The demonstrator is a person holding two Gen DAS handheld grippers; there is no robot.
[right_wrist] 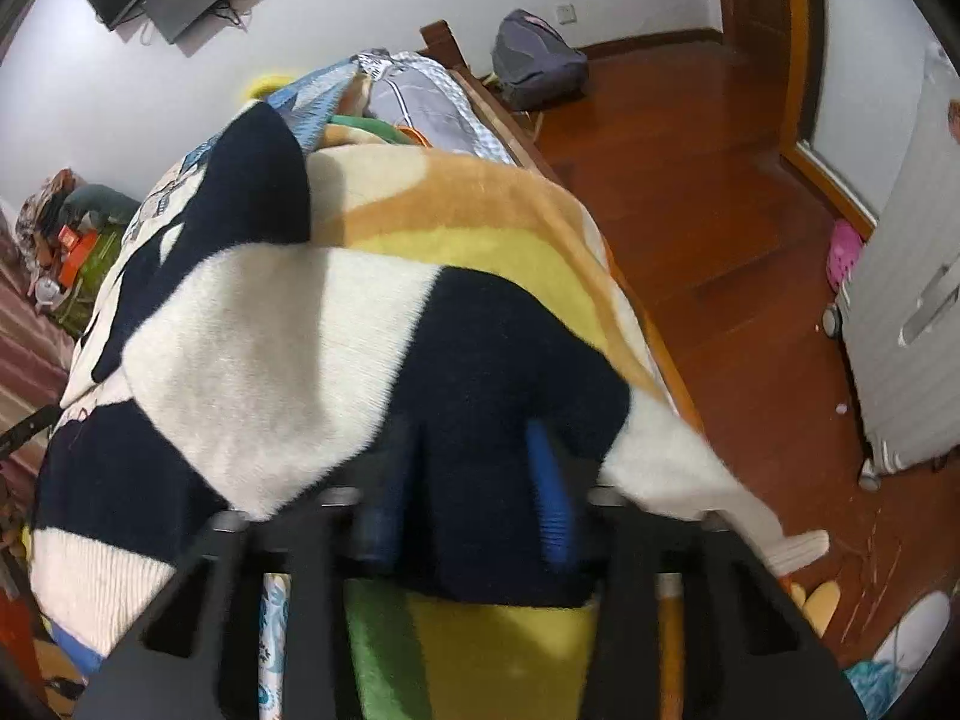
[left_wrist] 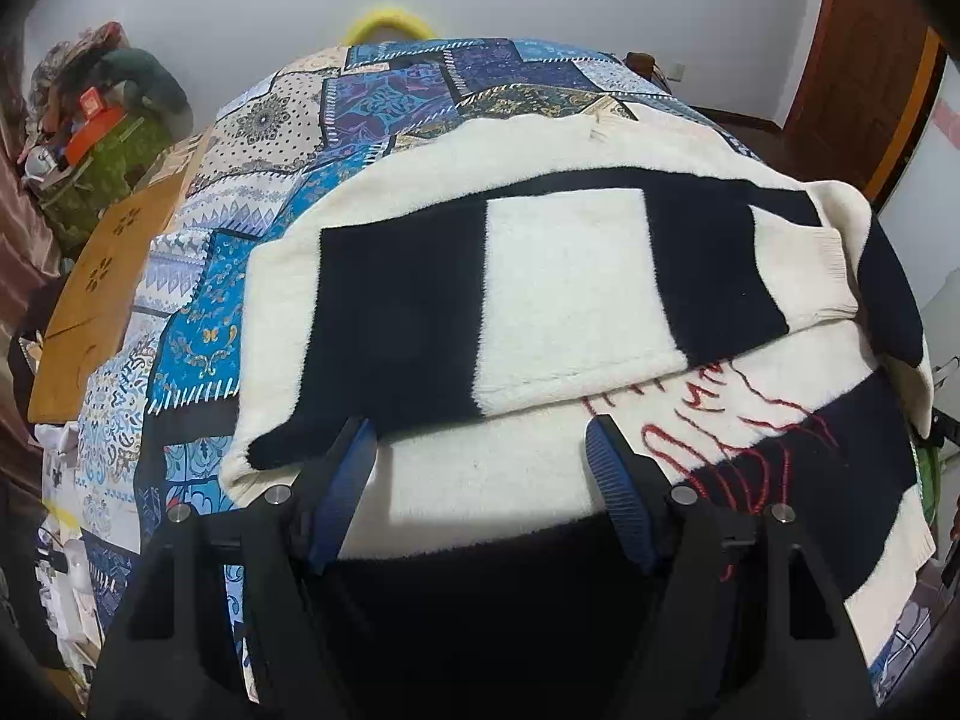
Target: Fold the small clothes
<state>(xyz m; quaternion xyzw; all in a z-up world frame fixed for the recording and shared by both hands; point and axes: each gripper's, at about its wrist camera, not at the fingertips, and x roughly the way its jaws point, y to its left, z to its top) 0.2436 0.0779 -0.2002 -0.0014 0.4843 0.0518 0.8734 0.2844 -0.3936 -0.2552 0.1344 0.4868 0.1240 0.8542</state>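
Note:
A cream and navy block-patterned sweater [left_wrist: 564, 276] lies spread on a bed, one sleeve folded across its body and red stitched lettering [left_wrist: 720, 438] showing below the fold. My left gripper [left_wrist: 480, 429] hovers over the sweater's near edge, open, with nothing between its blue pads. In the right wrist view the same sweater [right_wrist: 288, 348] drapes up over my right gripper [right_wrist: 474, 468]. That gripper is shut on a navy part of the sleeve, and the fabric hides most of its fingers.
A blue patchwork bedspread [left_wrist: 360, 102] covers the bed, with an orange and yellow blanket [right_wrist: 480, 210] at its right side. A wooden board [left_wrist: 102, 276] and piled clutter [left_wrist: 90, 120] lie left. On the wooden floor [right_wrist: 720, 240] are a backpack [right_wrist: 537, 66] and a white suitcase [right_wrist: 900, 330].

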